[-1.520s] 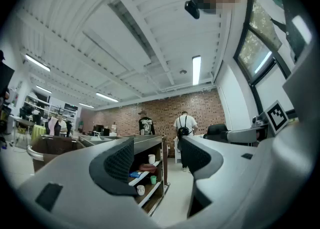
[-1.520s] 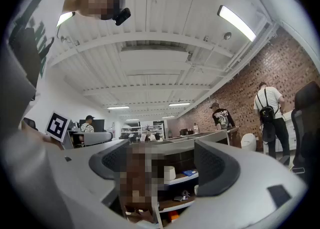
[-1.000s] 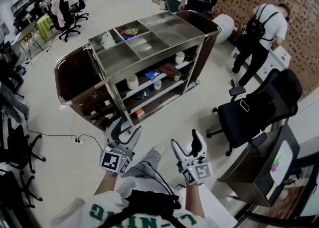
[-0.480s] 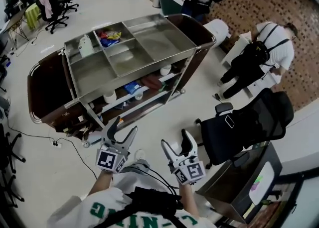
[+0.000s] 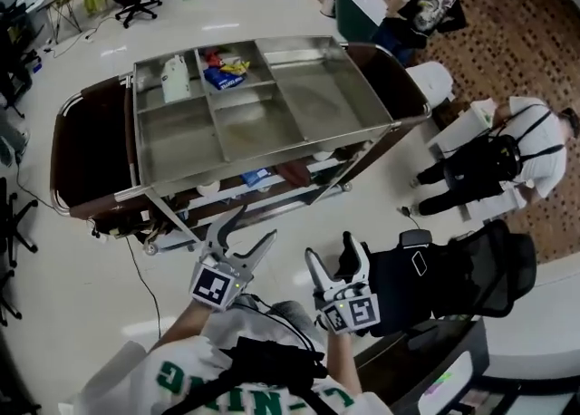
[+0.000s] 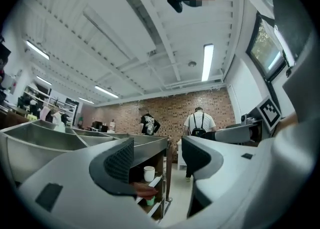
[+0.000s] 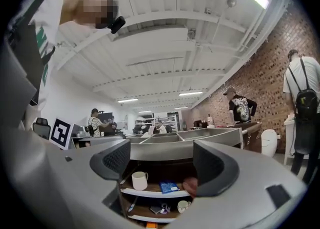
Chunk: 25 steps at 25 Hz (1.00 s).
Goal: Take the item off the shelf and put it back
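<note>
White-grey plastic jaws come first. The left gripper [image 5: 255, 226] and the right gripper [image 5: 332, 253] are held side by side in front of the person's chest. Each gripper's own view shows its jaws spread wide with only distant background between them, so both are released and carry nothing. Holding them spread and pointed forward looks like preparation for a reach, not a grip.

Just right of the right gripper stands a black office chair [image 5: 453, 268], apart from it.

Beyond the jaws is the steel cart [image 5: 317, 96], with its open side turned toward the person. That is probably why both grippers face this way. The item to be taken has not been lifted. On the upper shelf [image 7: 150, 193] sit a white mug [image 7: 139, 179], a blue packet [image 7: 169, 187] and a reddish item [image 7: 190, 185] in a row, well apart from either gripper. I cannot tell which of them is meant. They lie under the overhanging top tray, so any reach will probably have to go in low beneath its rim. A small cup [image 7: 183, 206] sits on the shelf below.

Up on the tray's far compartments are a white bottle [image 5: 175, 78] and some snack packets [image 5: 222, 72], out of the way.

Farthest off, a person in a black T-shirt [image 5: 426, 5] and a person with a backpack [image 5: 507, 146] are by the brick wall.
</note>
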Motion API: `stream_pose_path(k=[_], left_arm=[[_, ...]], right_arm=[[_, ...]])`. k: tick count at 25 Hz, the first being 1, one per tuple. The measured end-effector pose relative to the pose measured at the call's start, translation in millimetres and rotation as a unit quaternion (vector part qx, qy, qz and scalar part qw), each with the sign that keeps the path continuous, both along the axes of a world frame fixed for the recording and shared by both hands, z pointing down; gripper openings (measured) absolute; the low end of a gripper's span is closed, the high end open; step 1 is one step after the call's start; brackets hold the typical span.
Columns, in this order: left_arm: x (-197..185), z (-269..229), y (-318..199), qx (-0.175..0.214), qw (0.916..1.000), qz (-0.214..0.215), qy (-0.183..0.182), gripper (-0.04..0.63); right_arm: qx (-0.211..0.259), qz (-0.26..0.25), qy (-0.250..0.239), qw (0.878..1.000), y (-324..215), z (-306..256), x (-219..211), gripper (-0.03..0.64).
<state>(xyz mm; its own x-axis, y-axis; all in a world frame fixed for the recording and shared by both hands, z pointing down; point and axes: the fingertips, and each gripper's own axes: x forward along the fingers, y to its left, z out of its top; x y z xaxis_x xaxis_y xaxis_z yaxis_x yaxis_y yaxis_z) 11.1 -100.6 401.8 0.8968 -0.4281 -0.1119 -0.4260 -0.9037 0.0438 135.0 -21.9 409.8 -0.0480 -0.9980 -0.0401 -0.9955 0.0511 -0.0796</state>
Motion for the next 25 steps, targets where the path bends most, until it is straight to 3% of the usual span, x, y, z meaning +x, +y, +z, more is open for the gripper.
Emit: stream_pose_path(k=[6, 12, 15, 25], left_arm=[[-27, 7, -23, -0.003, 0.9963, -0.085, -0.013, 0.287], [-38, 2, -47, -0.025, 0.9799, -0.197, 0.017, 0.287], [-27, 6, -51, 0.012, 0.9687, -0.248, 0.004, 0.287], [39, -4, -5, 0.017, 0.9399, -0.341, -0.003, 0.287]], right_arm=[[0.018, -0.063, 0.003, 0.998, -46, -8, 8, 0.400], [0.033, -0.140, 0.011, 0.990, -79, -12, 24, 0.400], [0.033, -0.182, -0.004, 0.983, -91, -12, 37, 0.400], [0.054, -0.298, -0.007, 0.953, -89, -16, 87, 0.399]])
